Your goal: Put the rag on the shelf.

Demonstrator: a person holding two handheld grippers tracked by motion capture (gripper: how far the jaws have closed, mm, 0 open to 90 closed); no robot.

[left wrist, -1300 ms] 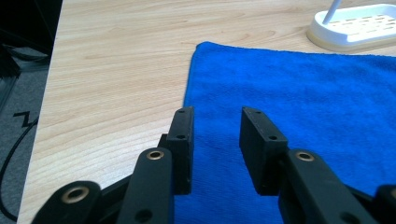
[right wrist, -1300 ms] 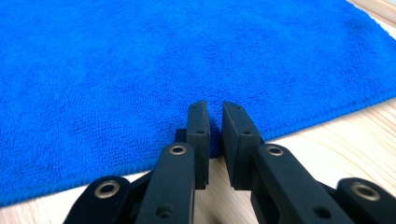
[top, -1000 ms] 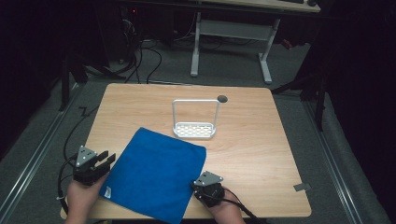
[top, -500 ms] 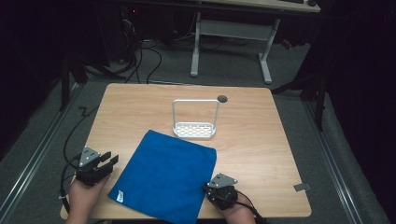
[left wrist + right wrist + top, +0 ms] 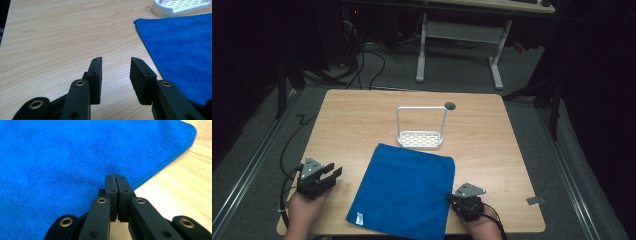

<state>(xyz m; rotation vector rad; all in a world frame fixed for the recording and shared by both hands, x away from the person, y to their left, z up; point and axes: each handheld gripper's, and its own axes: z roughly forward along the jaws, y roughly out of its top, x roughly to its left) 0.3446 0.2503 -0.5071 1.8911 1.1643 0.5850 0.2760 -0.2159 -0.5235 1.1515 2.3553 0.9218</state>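
Observation:
A blue cloth [image 5: 404, 192] lies flat on the near half of the wooden table [image 5: 362, 115], its near edge hanging slightly over the table's front. My right gripper [image 5: 451, 197] is at the cloth's near right edge. In the right gripper view its jaws [image 5: 116, 177] are pressed together at the hem of the cloth [image 5: 75, 152], apparently pinching that edge. My left gripper [image 5: 332, 170] rests on bare wood left of the cloth, open with nothing between its jaws [image 5: 116, 60]. The cloth [image 5: 180, 50] lies just to the right of them.
A white perforated rack with a tall wire handle [image 5: 421, 139] stands mid-table just beyond the cloth's far edge, and its base [image 5: 180, 6] appears at the top of the left gripper view. A small dark hole [image 5: 450, 105] marks the table's far side.
The cloth has slid to the right and turned a little, along with my right gripper at its edge. The left gripper has stayed in place, now apart from the cloth.

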